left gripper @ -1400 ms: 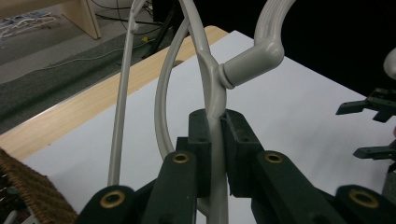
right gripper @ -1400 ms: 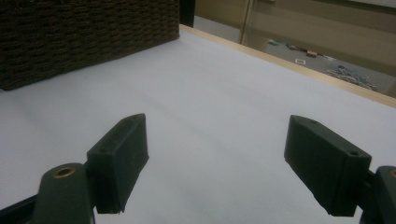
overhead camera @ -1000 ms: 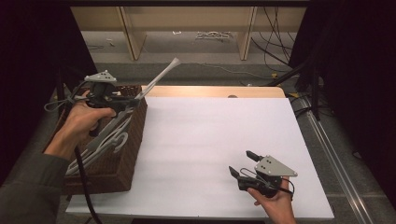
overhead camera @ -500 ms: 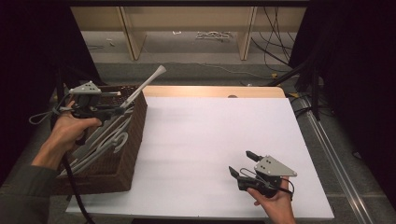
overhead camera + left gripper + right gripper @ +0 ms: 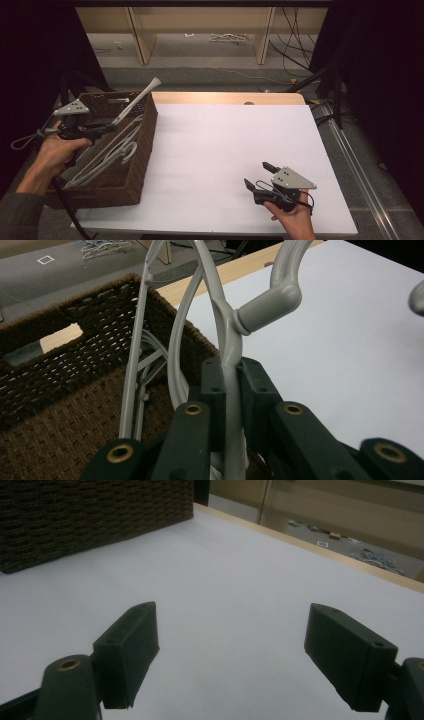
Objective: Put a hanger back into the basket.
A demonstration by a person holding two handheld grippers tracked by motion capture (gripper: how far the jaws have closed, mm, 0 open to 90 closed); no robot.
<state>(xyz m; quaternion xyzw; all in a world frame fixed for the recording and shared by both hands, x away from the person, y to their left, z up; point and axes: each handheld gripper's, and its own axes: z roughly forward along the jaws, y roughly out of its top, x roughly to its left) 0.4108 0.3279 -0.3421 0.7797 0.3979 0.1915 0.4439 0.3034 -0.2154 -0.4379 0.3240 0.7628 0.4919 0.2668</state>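
Note:
A pale grey plastic hanger slants up out of a brown wicker basket at the table's left edge. My left gripper hangs over the basket's left side, shut on the hanger. In the left gripper view the black pads pinch the hanger's stem just below its hook. More grey hangers lie inside the basket. My right gripper rests low over the white table at the front right, open with nothing between its jaws.
The basket's woven wall stands to the far left in the right gripper view. A wooden strip runs along the table's far edge. Beyond it are shelving legs and cables on the floor.
My left gripper has moved left and down with the hanger, so the hanger's raised end now sits lower over the basket. The right gripper has stayed put.

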